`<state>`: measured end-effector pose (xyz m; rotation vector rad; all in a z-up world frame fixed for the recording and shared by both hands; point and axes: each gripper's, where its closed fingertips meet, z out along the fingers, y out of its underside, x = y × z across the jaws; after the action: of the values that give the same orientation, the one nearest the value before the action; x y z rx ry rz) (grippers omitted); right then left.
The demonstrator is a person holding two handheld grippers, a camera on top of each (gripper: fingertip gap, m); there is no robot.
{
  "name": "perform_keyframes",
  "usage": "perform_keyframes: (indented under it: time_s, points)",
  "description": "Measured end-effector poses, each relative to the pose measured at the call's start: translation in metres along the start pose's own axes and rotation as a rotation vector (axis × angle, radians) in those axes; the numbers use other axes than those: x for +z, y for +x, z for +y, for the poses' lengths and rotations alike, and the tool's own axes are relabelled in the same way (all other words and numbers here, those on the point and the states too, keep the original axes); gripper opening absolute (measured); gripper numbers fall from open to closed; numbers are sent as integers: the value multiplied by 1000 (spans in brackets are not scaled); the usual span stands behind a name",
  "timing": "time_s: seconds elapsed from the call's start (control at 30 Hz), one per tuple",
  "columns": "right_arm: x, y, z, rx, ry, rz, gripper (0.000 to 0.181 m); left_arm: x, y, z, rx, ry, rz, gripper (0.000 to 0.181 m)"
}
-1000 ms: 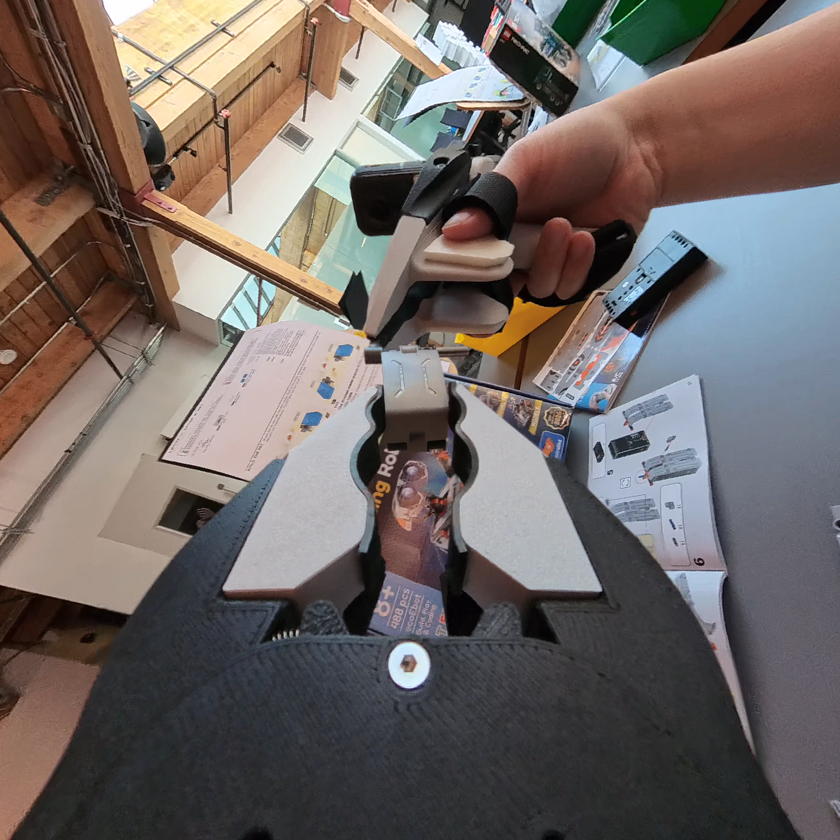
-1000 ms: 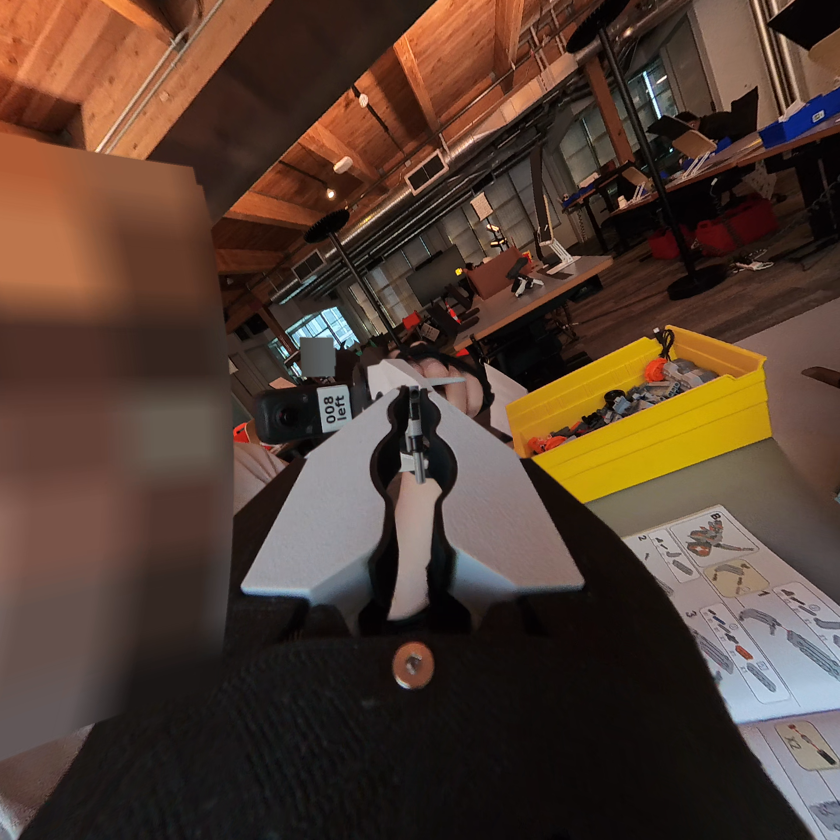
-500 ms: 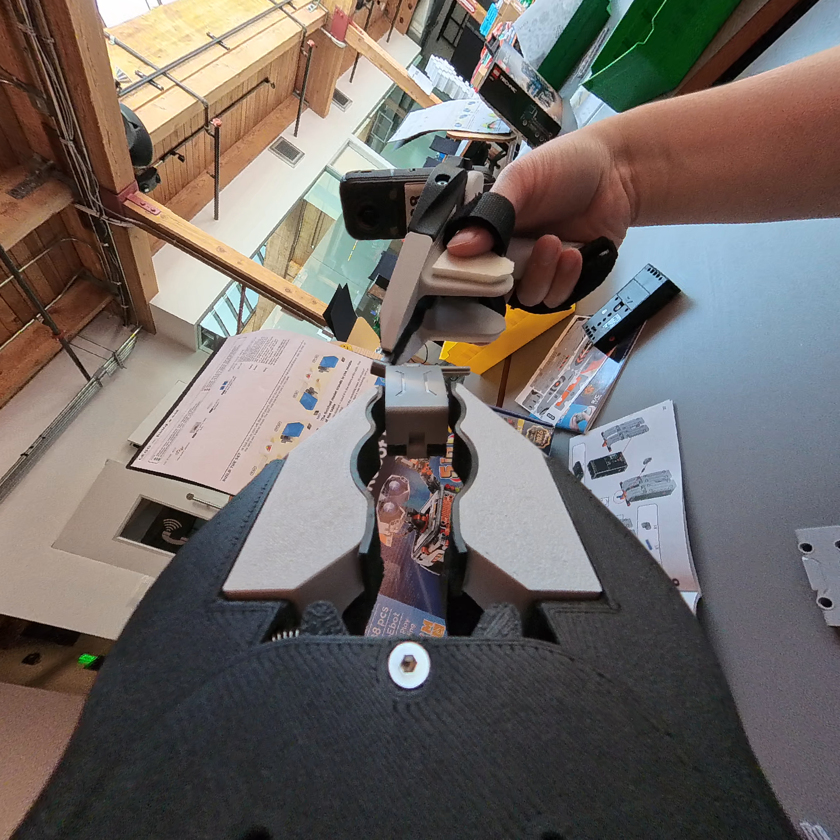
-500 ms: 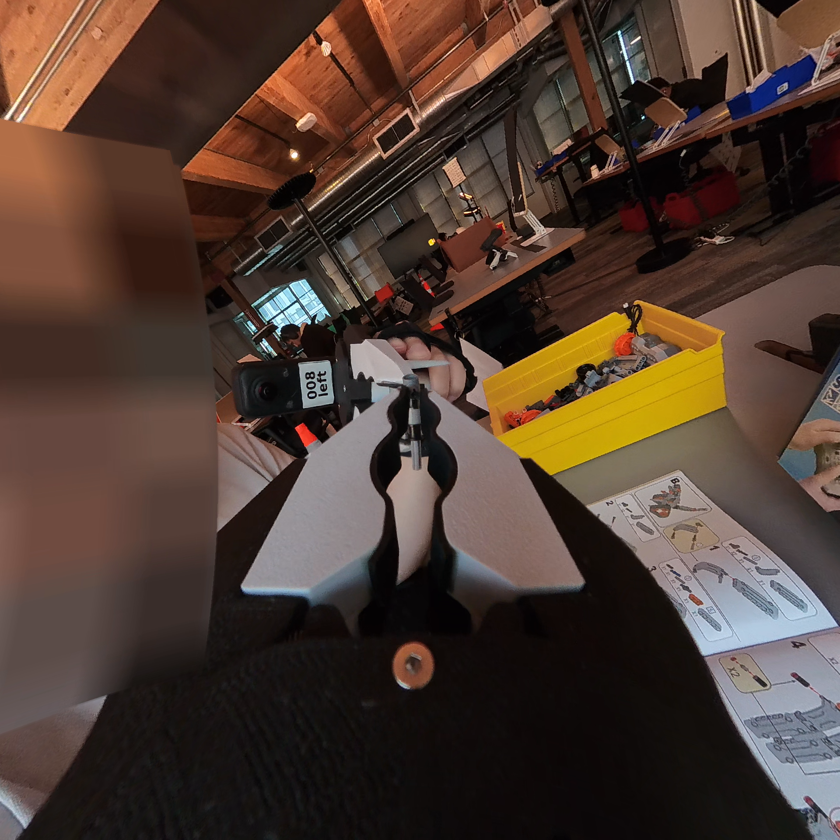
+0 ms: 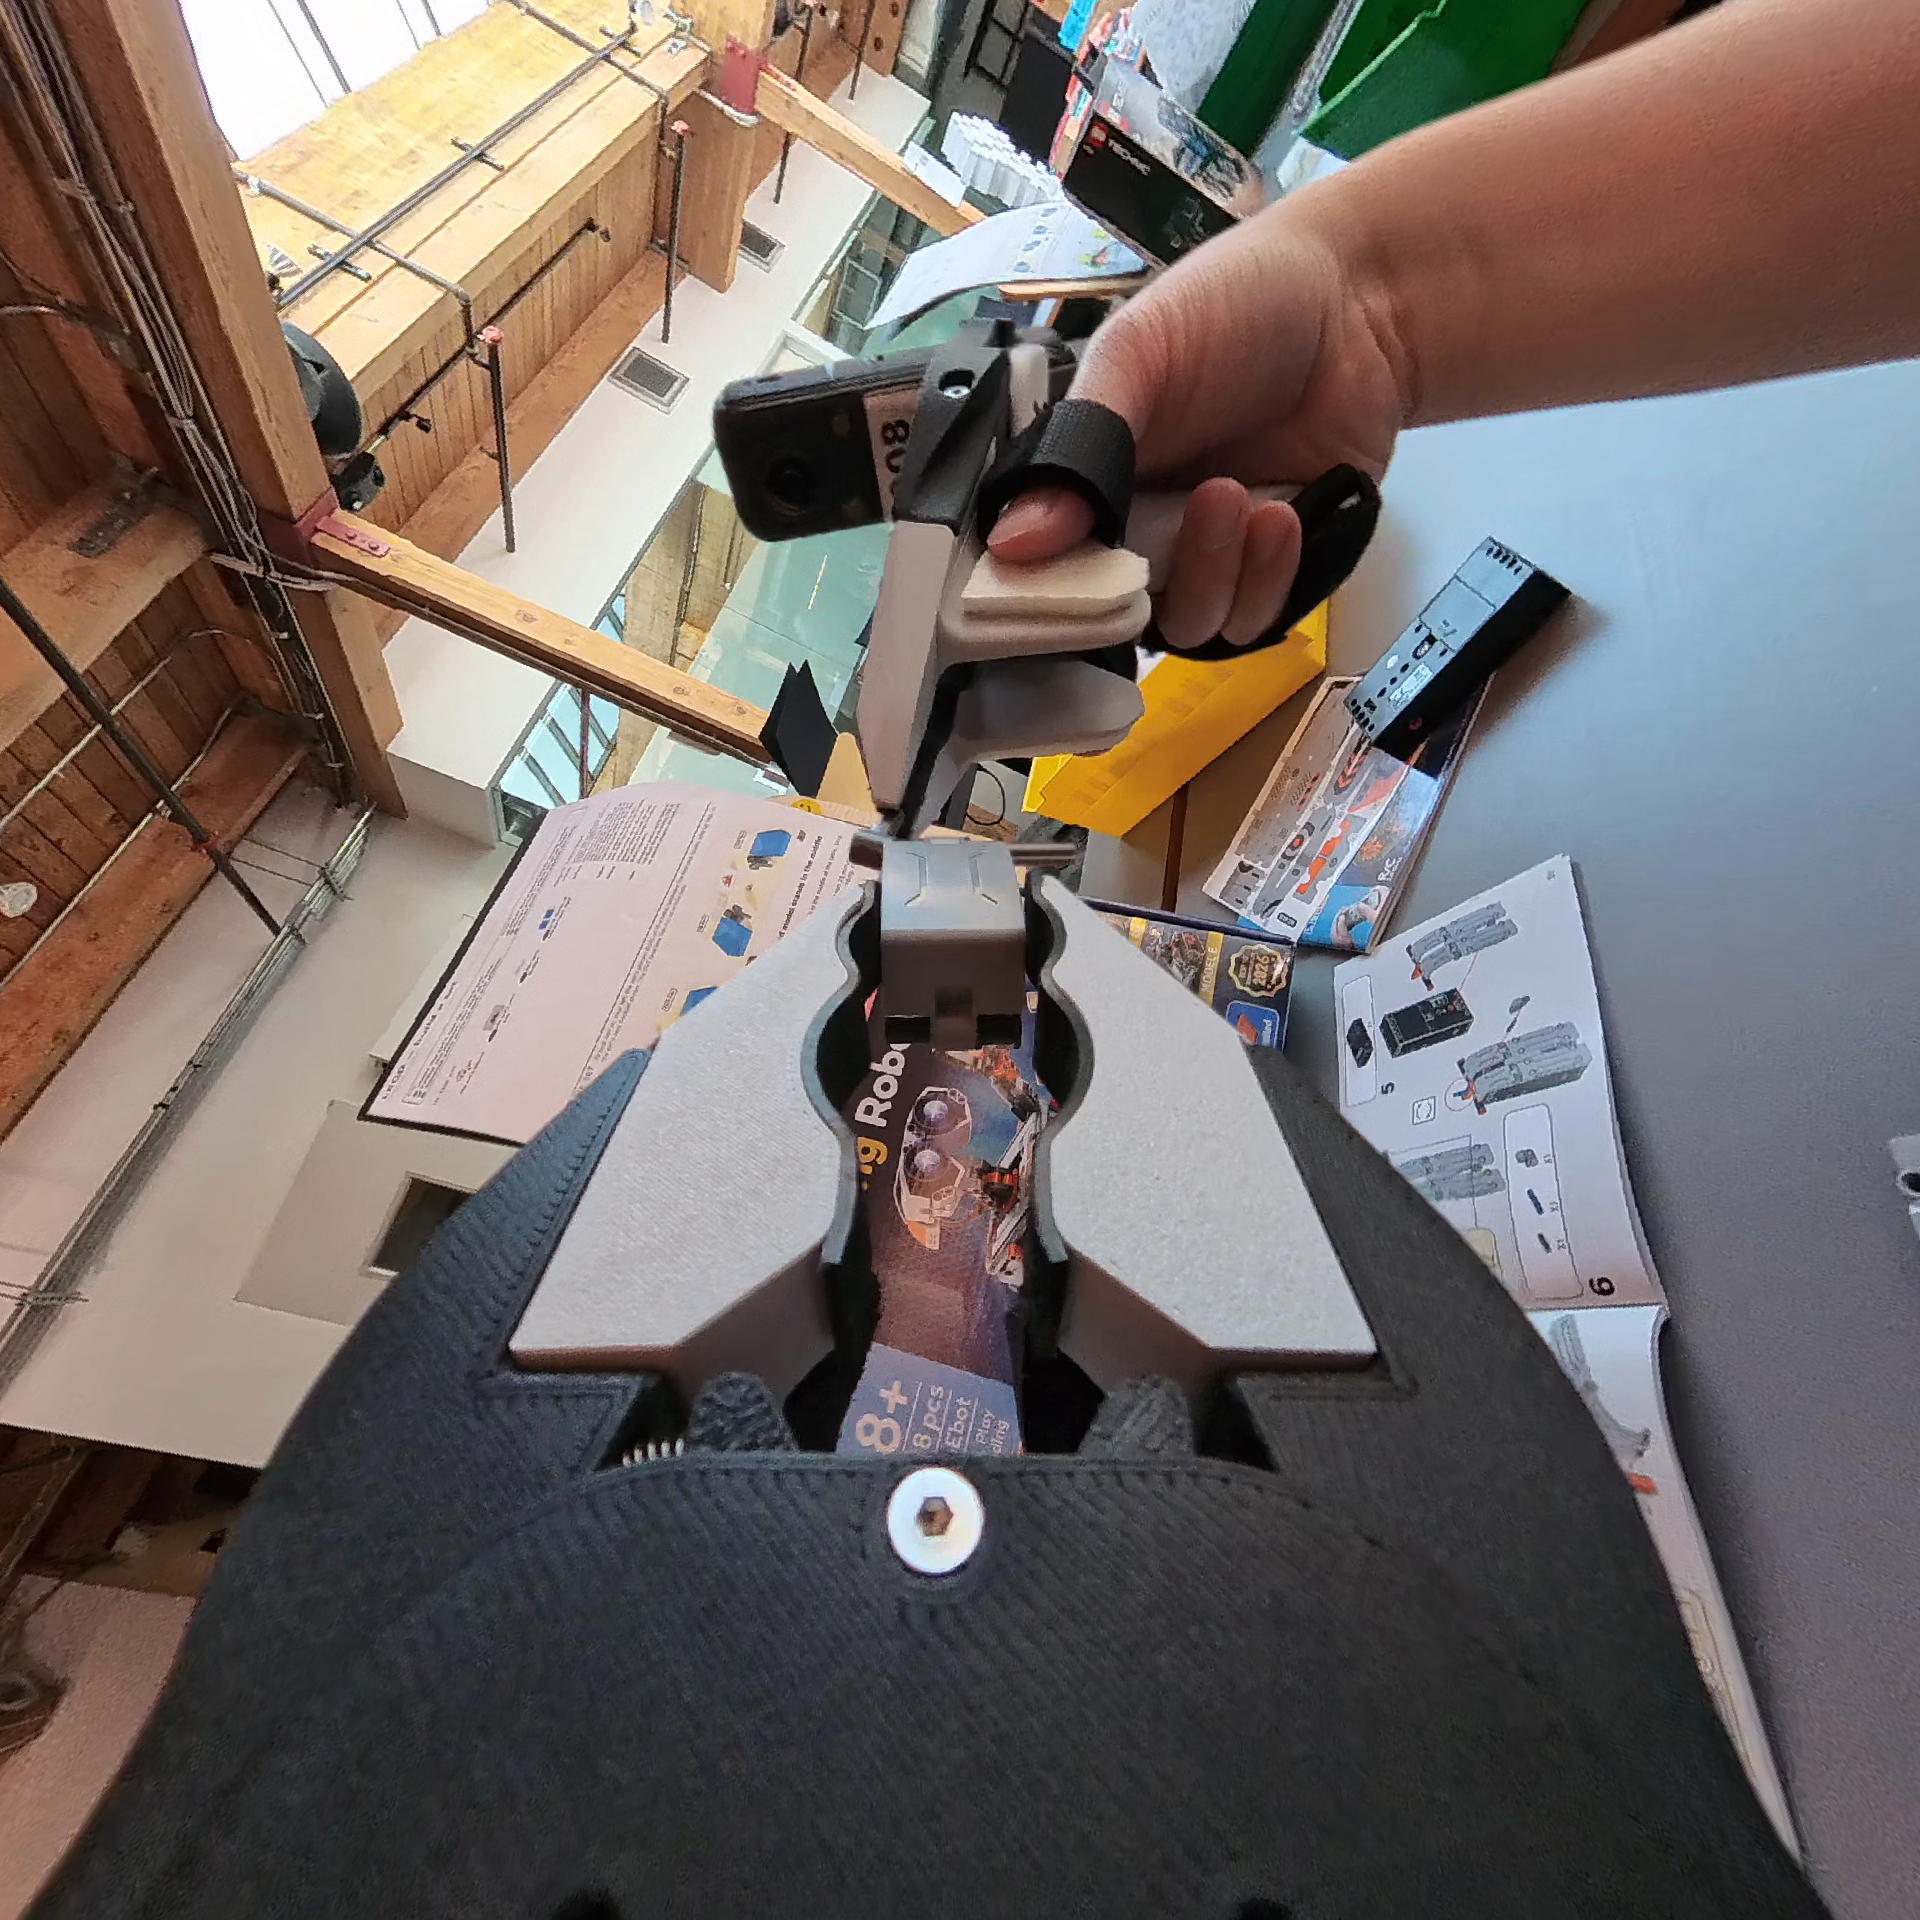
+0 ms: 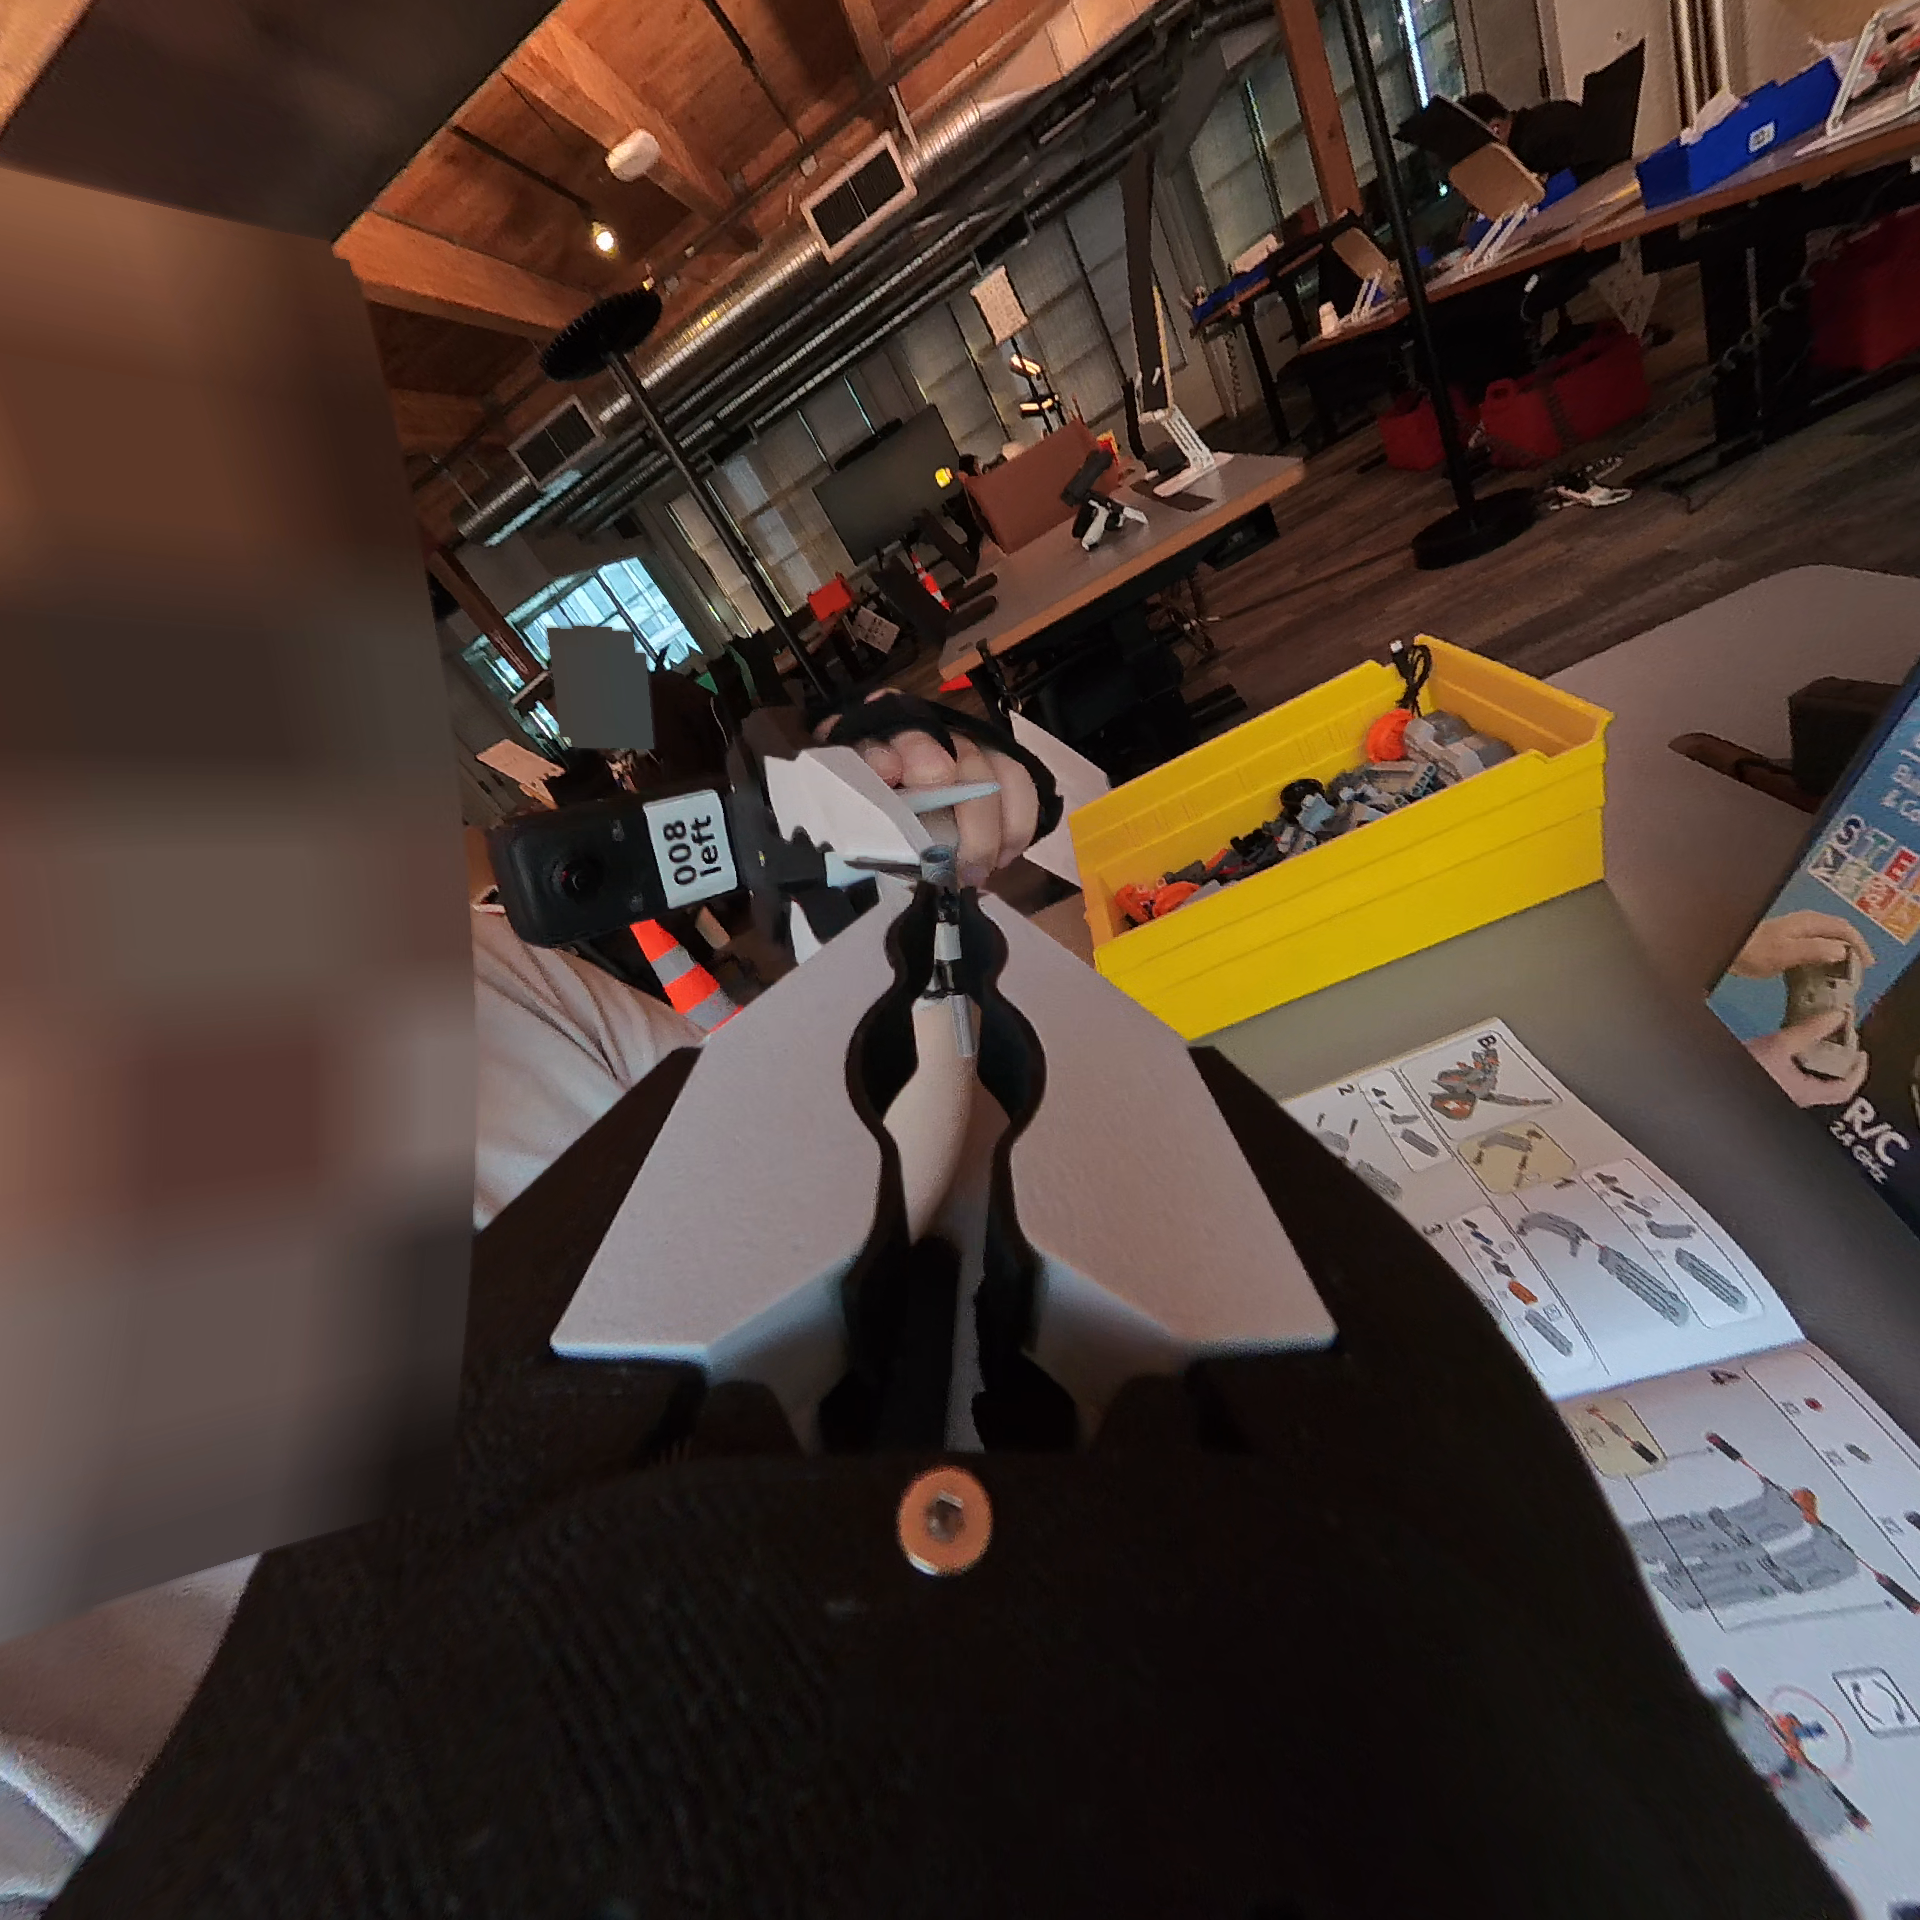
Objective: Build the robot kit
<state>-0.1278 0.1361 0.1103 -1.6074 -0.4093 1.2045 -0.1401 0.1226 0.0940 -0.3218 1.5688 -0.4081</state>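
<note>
In the left wrist view my left gripper (image 5: 948, 904) is shut on a grey blocky building part (image 5: 945, 940), held in the air. A thin grey axle (image 5: 1039, 854) sticks out sideways at its top. My right gripper (image 5: 904, 800), held by a bare hand, points down with its tips at the top of that part. In the right wrist view my right gripper (image 6: 943, 914) is shut on a thin grey and black pin (image 6: 948, 961). Its tip meets the left gripper's fingertips (image 6: 883, 862), just beyond. The contact itself is too small to make out.
A yellow bin (image 6: 1351, 914) of loose parts stands on the grey table (image 5: 1714, 831). An open instruction booklet (image 5: 1486, 1091) lies below the grippers and also shows in the right wrist view (image 6: 1507, 1195). A blue toy box (image 6: 1849, 935), a black battery box (image 5: 1455, 644) and a printed sheet (image 5: 623, 935) are nearby. Only a small space, under 4 cm, lies between the two pairs of fingers.
Both grippers stay shut and tip to tip. The pair has shifted and turned slightly, so the background moved. The thin pin now looks a little tilted between the right fingers.
</note>
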Motion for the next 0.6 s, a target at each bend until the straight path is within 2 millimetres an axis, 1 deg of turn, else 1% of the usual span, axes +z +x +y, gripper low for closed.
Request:
perform_keyframes:
  time_s: [0.2, 0.3, 0.47, 0.6]
  points:
    - [-10, 1, 12, -15, -83, 22, 3, 6, 13, 0, 119, -39, 31, 25]
    - [-13, 3, 18, -36, -121, 31, 3, 8, 19, 0, 126, -60, 62, 25]
    - [-15, 7, 21, -84, -138, 51, 3, 11, 23, 2, 127, -78, 81, 26]
    - [-14, 2, 21, -107, -141, 18, 4, 13, 25, 1, 122, -77, 88, 26]
